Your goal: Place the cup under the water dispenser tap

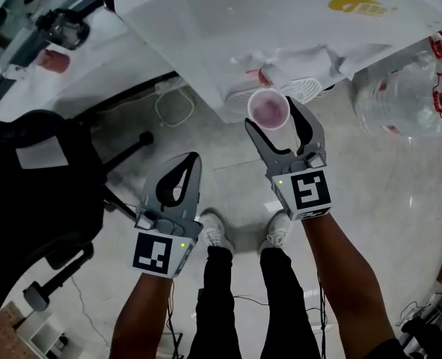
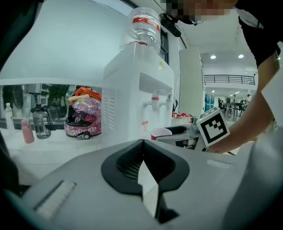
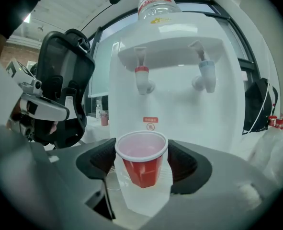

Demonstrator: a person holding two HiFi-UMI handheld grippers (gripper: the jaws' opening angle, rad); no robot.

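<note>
A red plastic cup (image 1: 268, 109) with a white inside is upright between the jaws of my right gripper (image 1: 273, 122), which is shut on it. In the right gripper view the cup (image 3: 142, 169) hangs just in front of the white water dispenser (image 3: 175, 90), lower than its red tap (image 3: 142, 78) and blue tap (image 3: 206, 75). My left gripper (image 1: 191, 163) is lower left of the right one, shut and holding nothing. The left gripper view shows its pads (image 2: 131, 159) meeting, with the dispenser (image 2: 136, 104) and the held cup (image 2: 159, 133) beyond.
A black office chair (image 1: 34, 170) stands close on the left. A large clear water bottle (image 1: 404, 96) lies to the right of the dispenser. The person's shoes (image 1: 215, 230) are on the pale floor below. A counter with a helmet (image 2: 82, 119) and bottles sits left of the dispenser.
</note>
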